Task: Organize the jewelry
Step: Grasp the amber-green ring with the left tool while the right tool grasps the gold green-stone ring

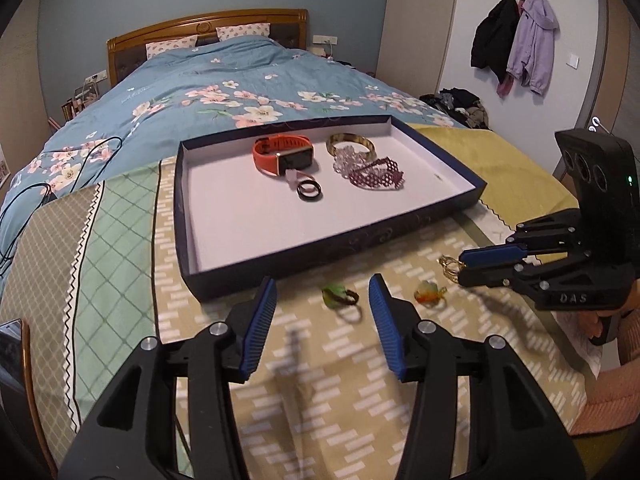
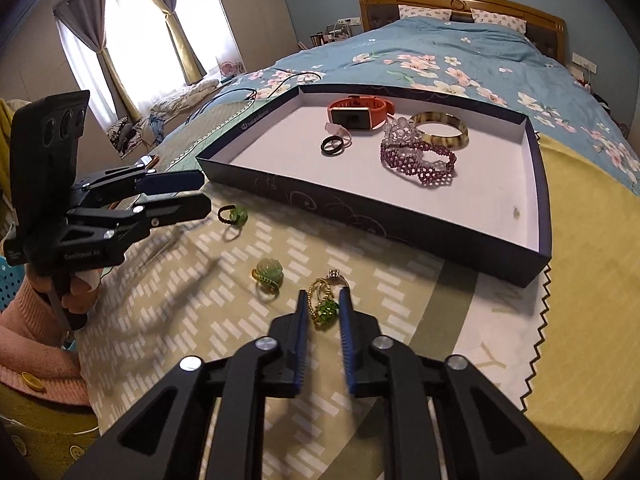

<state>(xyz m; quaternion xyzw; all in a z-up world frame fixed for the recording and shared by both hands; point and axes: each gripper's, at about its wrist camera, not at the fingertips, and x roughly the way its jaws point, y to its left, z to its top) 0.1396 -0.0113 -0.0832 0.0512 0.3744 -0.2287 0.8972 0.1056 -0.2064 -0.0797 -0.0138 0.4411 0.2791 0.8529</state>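
Each black tool (image 2: 323, 298) carries ribbed blue pads (image 1: 260, 328), silver screws (white lettering too), beside a pink knitted sleeve (image 2: 24, 344).

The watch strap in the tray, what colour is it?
The watch strap is orange-red; the right wrist view shows it best.

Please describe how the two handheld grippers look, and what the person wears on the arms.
Both the left gripper and the right gripper are black plastic, with silver bolts and blue ribbed pads lining the jaws. The right one carries pale letters and a small green light. The person's sleeves are pink ribbed knit.
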